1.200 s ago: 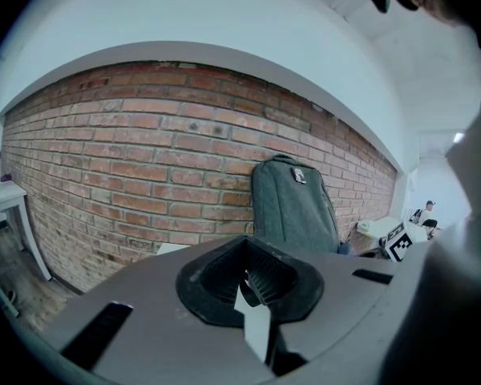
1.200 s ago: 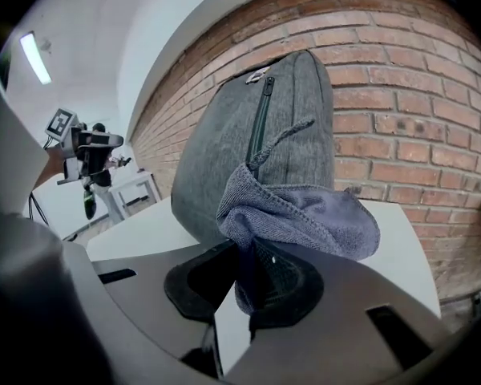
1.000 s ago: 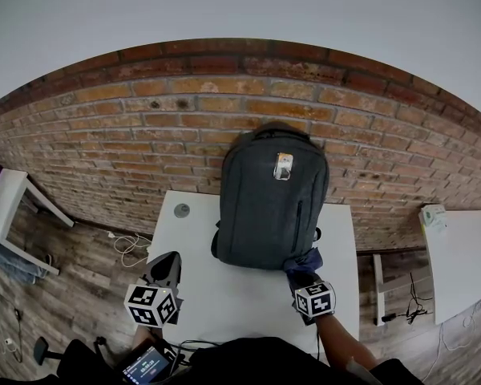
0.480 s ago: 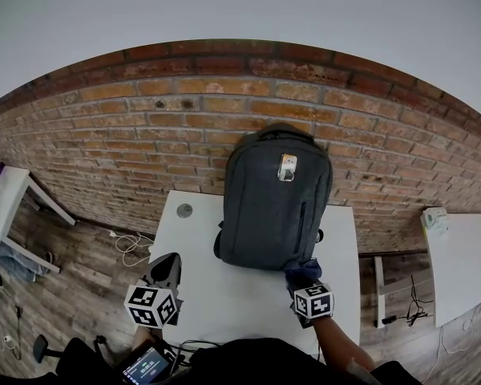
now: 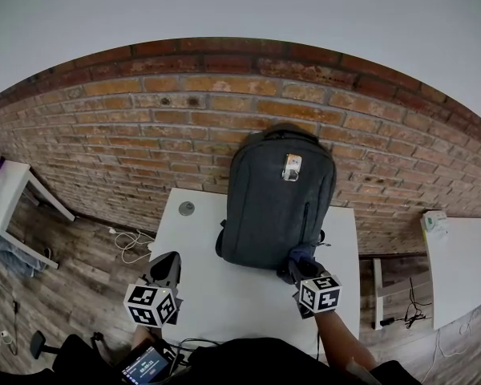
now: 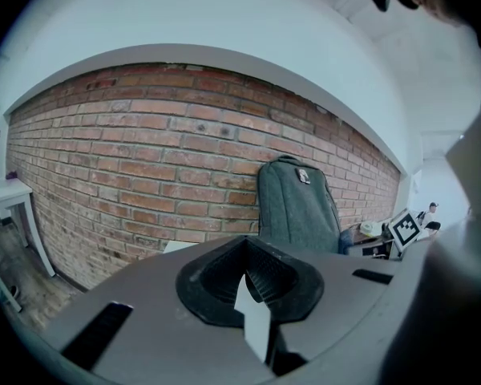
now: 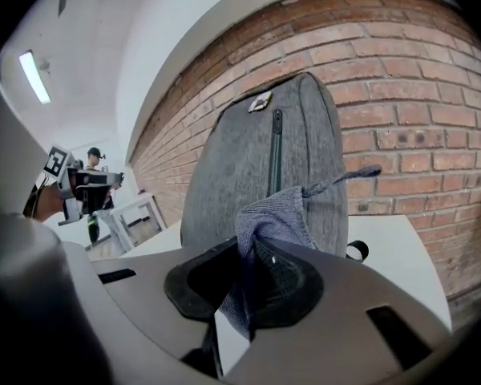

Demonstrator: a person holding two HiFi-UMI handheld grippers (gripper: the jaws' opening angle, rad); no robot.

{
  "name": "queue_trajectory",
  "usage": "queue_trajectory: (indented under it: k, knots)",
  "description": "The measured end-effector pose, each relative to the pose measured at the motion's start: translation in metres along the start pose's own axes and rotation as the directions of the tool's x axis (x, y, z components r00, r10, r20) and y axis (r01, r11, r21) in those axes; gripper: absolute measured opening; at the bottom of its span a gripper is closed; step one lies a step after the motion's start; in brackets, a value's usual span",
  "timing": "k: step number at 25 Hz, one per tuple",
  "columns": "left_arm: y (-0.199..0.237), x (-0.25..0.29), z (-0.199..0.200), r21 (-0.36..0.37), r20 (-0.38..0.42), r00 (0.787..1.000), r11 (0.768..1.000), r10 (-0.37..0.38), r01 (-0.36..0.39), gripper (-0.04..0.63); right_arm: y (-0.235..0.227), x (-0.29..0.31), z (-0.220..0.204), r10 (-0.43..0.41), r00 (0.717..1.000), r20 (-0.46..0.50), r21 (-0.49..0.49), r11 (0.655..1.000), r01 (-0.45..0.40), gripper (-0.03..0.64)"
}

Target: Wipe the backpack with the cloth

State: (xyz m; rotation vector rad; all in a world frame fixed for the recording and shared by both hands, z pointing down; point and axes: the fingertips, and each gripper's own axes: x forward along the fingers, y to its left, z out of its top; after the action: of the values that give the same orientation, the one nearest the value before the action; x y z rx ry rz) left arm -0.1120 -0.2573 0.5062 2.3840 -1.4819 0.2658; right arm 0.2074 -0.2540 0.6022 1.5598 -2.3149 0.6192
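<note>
Backpack position: the backpack (image 5: pixel 279 199) stands on the white table (image 5: pixel 216 295), at its far edge, with its back against the brick wall (image 5: pixel 144 135).
Backpack heading: its long axis runs bottom to top, base on the table, top handle up by the wall, front panel facing the person; it appears to lean back slightly.
Front details: 1 vertical zip (image 7: pixel 276 151) runs down the front panel, and a small pale tag (image 5: pixel 291 166) sits near the top.
Right gripper: the right gripper (image 7: pixel 240 295) is clamped on the blue cloth (image 7: pixel 272 215), which bunches out past the jaws and sits at the backpack's lower right corner.
Left gripper: the left gripper (image 6: pixel 252 295) has its jaws together with nothing between them; it hovers over the table's near left, well apart from the backpack.
Step in hand: judged to be wiping the lower front panel.
Doing it well: probably press the bunched cloth, not the jaw tips, flat to the fabric; stroke along the long axis, parallel to the zip; push toward the wall so the bag stays propped.
Risk: a sideways push low down could slide or tip the bag.
</note>
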Motion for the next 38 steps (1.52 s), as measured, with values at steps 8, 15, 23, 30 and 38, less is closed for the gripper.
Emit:
queue_trajectory:
  k: [8,15,23,30,38]
  knots:
    - [0.004,-0.002,0.002,0.011,0.003,1.0,1.0,0.006,-0.006,-0.003,0.007,0.0,0.092,0.003,0.993,0.122,-0.077,0.997,0.007,0.048]
    - [0.007,-0.005,0.005,0.023,0.0,1.0,1.0,0.01,-0.01,-0.003,0.0,0.007,0.176,-0.014,0.966,0.258,-0.072,0.997,0.034,0.048]
    - [0.023,-0.01,0.007,0.025,-0.005,0.999,0.999,0.036,-0.036,-0.003,-0.034,0.014,0.242,-0.087,0.943,0.32,-0.024,0.995,0.1,0.048]
    - [0.036,-0.014,0.006,0.009,-0.001,0.998,0.998,0.065,-0.065,-0.003,-0.045,0.027,0.282,-0.118,0.939,0.322,-0.066,0.987,0.147,0.048]
    - [0.04,-0.015,0.002,-0.012,-0.002,0.997,0.997,0.075,-0.075,-0.003,-0.042,0.037,0.317,-0.134,0.937,0.323,-0.14,0.972,0.188,0.048]
